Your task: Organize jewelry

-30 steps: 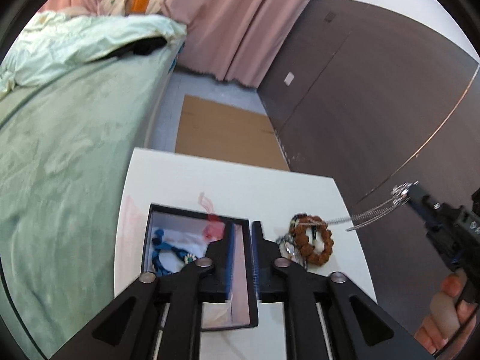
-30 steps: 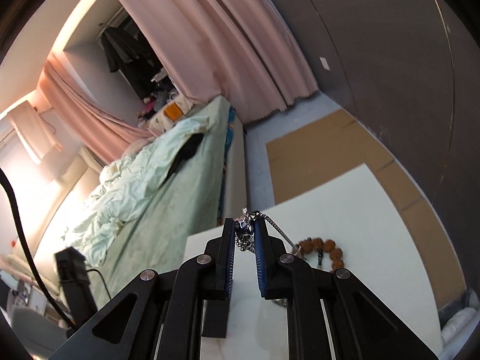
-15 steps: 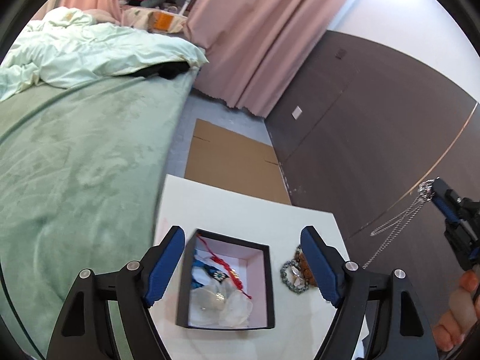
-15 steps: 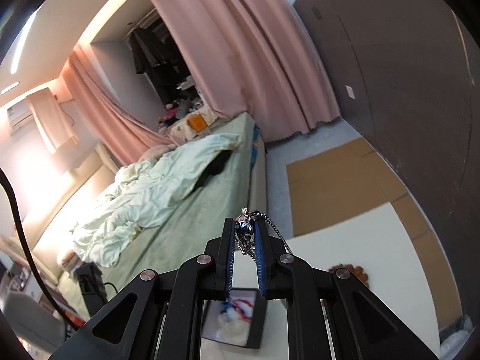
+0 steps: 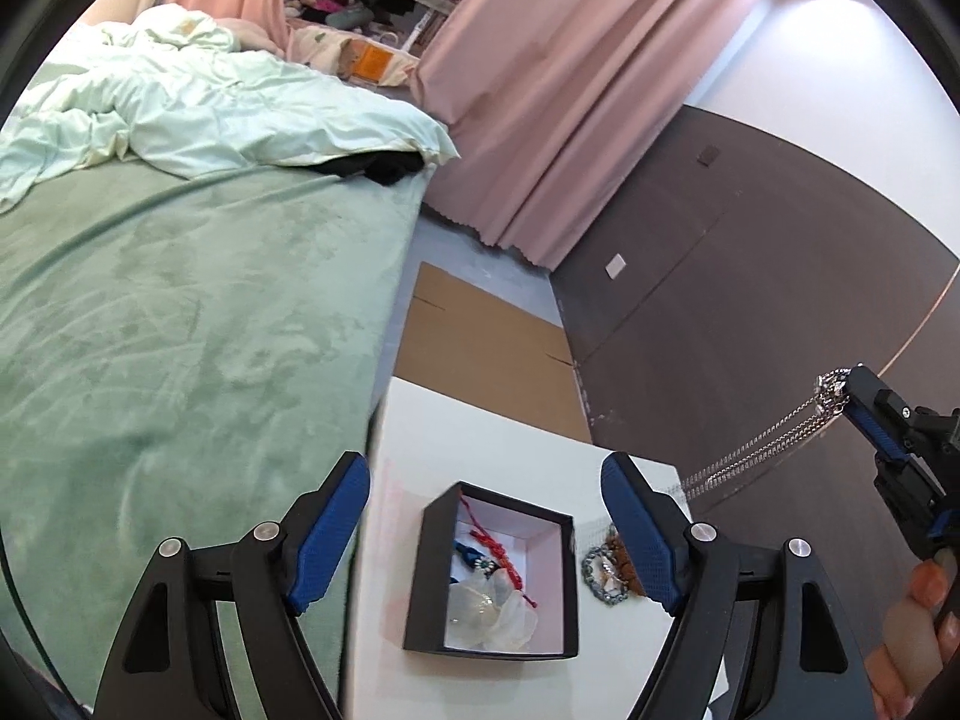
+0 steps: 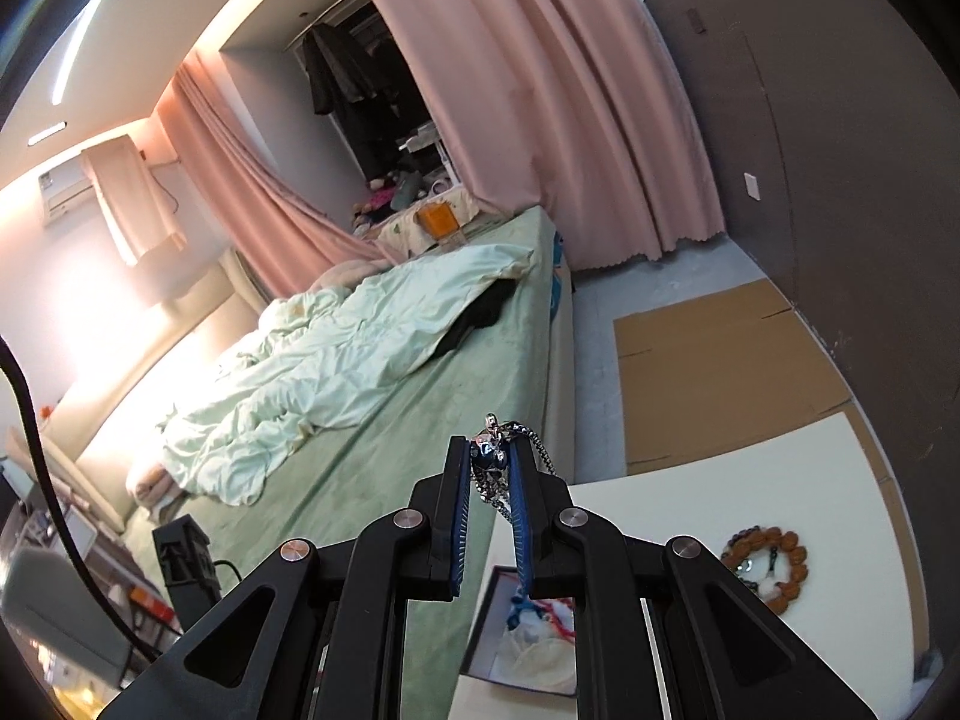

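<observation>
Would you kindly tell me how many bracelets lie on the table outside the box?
2: a brown bead bracelet and a grey bead bracelet touching it, both right of the box. Others may be hidden.

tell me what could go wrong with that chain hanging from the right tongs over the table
1. The right tongs pinch the chain only at its top, near their tips, so it might slip out.
2. The chain trails down toward the beads on the table and may snag them.
3. The box already holds a red cord and other pieces, so a dropped chain could tangle or spill over the rim.
</observation>
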`<state>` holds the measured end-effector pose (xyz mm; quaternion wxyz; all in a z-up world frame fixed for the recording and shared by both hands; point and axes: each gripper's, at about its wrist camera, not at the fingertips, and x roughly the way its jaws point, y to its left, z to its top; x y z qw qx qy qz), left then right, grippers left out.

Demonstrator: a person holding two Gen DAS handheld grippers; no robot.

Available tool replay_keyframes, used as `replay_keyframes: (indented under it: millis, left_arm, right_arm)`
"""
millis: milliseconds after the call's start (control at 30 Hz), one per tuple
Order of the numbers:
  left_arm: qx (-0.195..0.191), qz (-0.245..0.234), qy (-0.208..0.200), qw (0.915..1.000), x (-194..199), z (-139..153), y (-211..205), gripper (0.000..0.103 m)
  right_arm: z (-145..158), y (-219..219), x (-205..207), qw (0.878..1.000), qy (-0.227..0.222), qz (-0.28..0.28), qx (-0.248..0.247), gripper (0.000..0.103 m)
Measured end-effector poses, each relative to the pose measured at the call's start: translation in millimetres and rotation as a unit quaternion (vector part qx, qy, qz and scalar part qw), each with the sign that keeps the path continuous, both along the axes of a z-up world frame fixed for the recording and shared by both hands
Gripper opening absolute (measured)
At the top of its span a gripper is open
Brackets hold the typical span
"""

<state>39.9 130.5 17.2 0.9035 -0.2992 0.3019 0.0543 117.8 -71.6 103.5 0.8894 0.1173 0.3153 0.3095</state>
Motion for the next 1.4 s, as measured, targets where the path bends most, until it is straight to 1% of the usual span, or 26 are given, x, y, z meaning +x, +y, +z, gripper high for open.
replay_keyframes:
  millis: [67,200,300,433,500,533,567,600,633,667,800,933,1033,1067,1167,1267,1400]
  left_arm:
    - [0.001,0.011,0.004,0.9999,-2,-1,2,0.081]
    - [-0.013,0.019,0.007,0.9997,-6,-4,10,0.084]
    - [-0.014,0.023,0.005,0.9996,-8,-3,12,0.085]
    - [-0.014,0.026,0.006,0.9996,-9,-3,14,0.085]
    - [-0.018,0.03,0.009,0.9993,-9,-5,17,0.085]
    - [-0.021,0.034,0.01,0.9992,-9,-6,19,0.085]
    - [-0.025,0.037,0.01,0.9989,-10,-7,21,0.085]
    - [-0.027,0.039,0.01,0.9988,-10,-8,21,0.085]
    - [-0.026,0.04,0.011,0.9988,-9,-8,21,0.085]
    - [-0.023,0.04,0.012,0.9989,-8,-8,20,0.085]
    - [-0.015,0.029,0.014,0.9994,-2,-10,10,0.085]
    - [-0.015,0.006,0.016,0.9997,11,-12,-12,0.085]
    - [-0.005,-0.017,0.013,0.9998,20,-12,-32,0.085]
    - [0.0,-0.026,0.011,0.9996,22,-12,-39,0.085]
    - [0.011,-0.052,0.008,0.9986,30,-14,-62,0.085]
    - [0.03,-0.075,0.007,0.9967,36,-17,-84,0.085]
    - [0.049,-0.105,0.013,0.9932,42,-24,-107,0.084]
  right_arm:
    - [-1,5,0,1.0,0.002,0.004,0.0,0.014]
    - [-3,15,-3,1.0,0.003,0.015,-0.005,0.014]
    - [-12,23,-4,1.0,0.012,0.024,-0.013,0.014]
    - [-42,34,3,0.997,0.051,0.044,-0.04,0.014]
    - [-60,36,10,0.993,0.084,0.048,-0.063,0.016]
    - [-68,36,14,0.991,0.1,0.049,-0.071,0.024]
    - [-74,32,16,0.99,0.108,0.044,-0.073,0.036]
    - [-75,29,17,0.991,0.11,0.04,-0.071,0.04]
    - [-76,24,17,0.991,0.11,0.036,-0.068,0.044]
    - [-76,18,18,0.991,0.11,0.034,-0.066,0.045]
    - [-74,0,20,0.991,0.113,0.025,-0.065,0.045]
    - [-81,-32,23,0.992,0.117,0.001,-0.054,0.045]
    - [-99,-64,30,0.988,0.14,-0.029,-0.059,0.045]
    - [-107,-78,34,0.985,0.156,-0.043,-0.064,0.045]
    - [-123,-109,42,0.978,0.187,-0.076,-0.05,0.045]
    - [-131,-127,49,0.974,0.204,-0.09,-0.048,0.045]
    - [-144,-139,53,0.969,0.22,-0.089,-0.06,0.045]
